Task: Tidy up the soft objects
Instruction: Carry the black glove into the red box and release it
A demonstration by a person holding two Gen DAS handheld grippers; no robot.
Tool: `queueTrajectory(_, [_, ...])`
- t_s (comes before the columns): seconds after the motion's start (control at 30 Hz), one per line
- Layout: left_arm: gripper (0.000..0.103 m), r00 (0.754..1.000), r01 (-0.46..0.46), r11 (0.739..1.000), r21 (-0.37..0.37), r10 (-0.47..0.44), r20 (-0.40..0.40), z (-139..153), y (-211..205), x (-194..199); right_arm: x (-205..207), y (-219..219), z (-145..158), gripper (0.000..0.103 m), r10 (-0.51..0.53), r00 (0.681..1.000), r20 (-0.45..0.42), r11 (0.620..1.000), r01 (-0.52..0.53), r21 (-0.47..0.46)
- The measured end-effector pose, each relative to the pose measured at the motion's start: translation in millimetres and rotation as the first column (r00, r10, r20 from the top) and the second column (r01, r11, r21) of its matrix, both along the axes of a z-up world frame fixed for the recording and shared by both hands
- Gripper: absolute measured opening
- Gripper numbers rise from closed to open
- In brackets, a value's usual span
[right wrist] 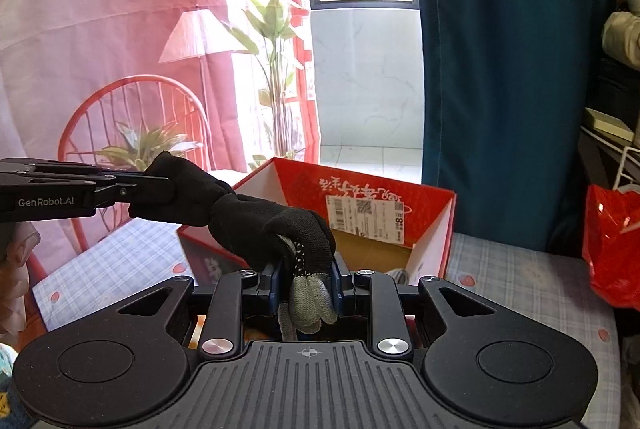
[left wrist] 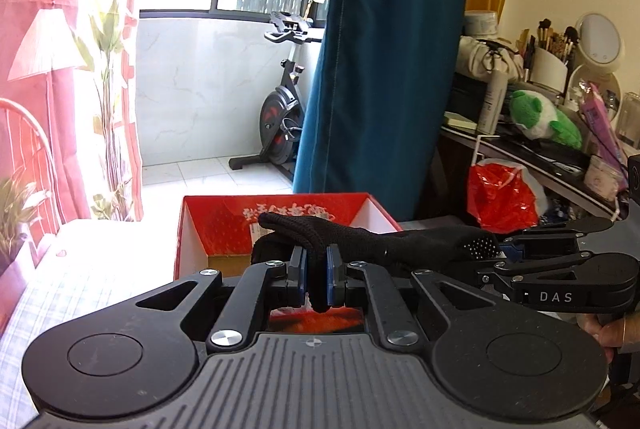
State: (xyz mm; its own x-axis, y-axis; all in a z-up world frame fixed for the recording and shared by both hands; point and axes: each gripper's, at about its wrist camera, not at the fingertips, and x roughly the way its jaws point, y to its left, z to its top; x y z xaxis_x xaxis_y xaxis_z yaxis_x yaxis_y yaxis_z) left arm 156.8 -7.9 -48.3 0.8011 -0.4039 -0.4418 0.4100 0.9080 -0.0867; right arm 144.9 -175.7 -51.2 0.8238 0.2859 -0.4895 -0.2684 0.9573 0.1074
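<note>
- The left gripper (left wrist: 317,275) is pinching one end of a black knit glove (left wrist: 360,239), its blue pads squeezed nearly together on the cloth.
- The right gripper (right wrist: 306,283) is clamping the other end, the jaws standing a little apart with the grey fingertips of the glove bunched between them.
- The glove is hanging stretched in the air between the two grippers, sagging slightly in the middle, above the near edge of the red box (right wrist: 434,225).
- The red box is sitting open on the checked bedcover (right wrist: 520,269), with a white shipping label showing on its inner wall.
- A hand (left wrist: 610,331) is gripping the handle of the right gripper at the edge of the left view.
- A blue curtain (left wrist: 384,49) is hanging behind the box.
</note>
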Motion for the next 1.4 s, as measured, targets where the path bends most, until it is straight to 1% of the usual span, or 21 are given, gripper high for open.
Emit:
queueTrajectory(0.23, [0.011, 0.999, -0.006, 1.0, 0.009, 0.006, -0.036, -4, -4, 46, 47, -7, -8, 0.022, -0.002, 0.999, -0.038, 1.0, 0.002, 0.021])
queueTrajectory(0.4, [0.011, 0.997, -0.013, 0.999, 0.036, 0.016, -0.069, -16, -10, 78, 83, -12, -22, 0.022, -0.019, 0.997, -0.07, 1.0, 0.02, 0.017])
queueTrajectory(0.5, [0.011, 0.995, -0.018, 0.998, 0.056, 0.024, -0.099, -27, -13, 100, 105, -12, -32, 0.022, -0.025, 0.995, -0.1, 1.0, 0.026, 0.004])
queueTrajectory(0.63, [0.011, 0.987, -0.031, 0.998, 0.061, 0.04, -0.155, -39, -14, 128, 131, -8, -45, 0.022, -0.024, 0.99, -0.139, 0.999, 0.02, -0.037])
queueTrajectory(0.8, [0.011, 0.978, -0.039, 0.994, 0.098, 0.058, -0.202, -57, -14, 157, 159, -3, -59, 0.022, -0.024, 0.981, -0.19, 0.998, 0.012, -0.064])
queueTrajectory(1.03, [0.012, 0.967, -0.052, 0.992, 0.118, 0.079, -0.241, -72, -12, 177, 191, 4, -73, 0.023, -0.029, 0.97, -0.24, 0.994, 0.004, -0.107])
queueTrajectory(1.17, [0.013, 0.962, -0.055, 0.99, 0.133, 0.088, -0.258, -81, -12, 179, 200, 8, -81, 0.028, -0.039, 0.962, -0.27, 0.992, 0.005, -0.127])
queueTrajectory(1.2, [0.014, 0.961, -0.053, 0.99, 0.134, 0.087, -0.264, -83, -12, 179, 200, 9, -83, 0.029, -0.047, 0.96, -0.276, 0.99, 0.008, -0.138])
queueTrajectory(1.27, [0.022, 0.959, -0.042, 0.989, 0.142, 0.08, -0.272, -87, -13, 177, 201, 10, -87, 0.03, -0.06, 0.956, -0.287, 0.988, 0.016, -0.151])
queueTrajectory(1.3, [0.03, 0.959, -0.039, 0.989, 0.145, 0.077, -0.271, -89, -13, 176, 201, 10, -87, 0.03, -0.064, 0.955, -0.29, 0.989, 0.021, -0.148])
queueTrajectory(1.33, [0.035, 0.96, -0.04, 0.988, 0.146, 0.078, -0.268, -89, -13, 175, 200, 9, -87, 0.03, -0.069, 0.954, -0.291, 0.989, 0.027, -0.146])
queueTrajectory(1.4, [0.038, 0.962, -0.042, 0.989, 0.145, 0.079, -0.262, -88, -13, 172, 197, 6, -86, 0.031, -0.079, 0.954, -0.289, 0.989, 0.039, -0.142])
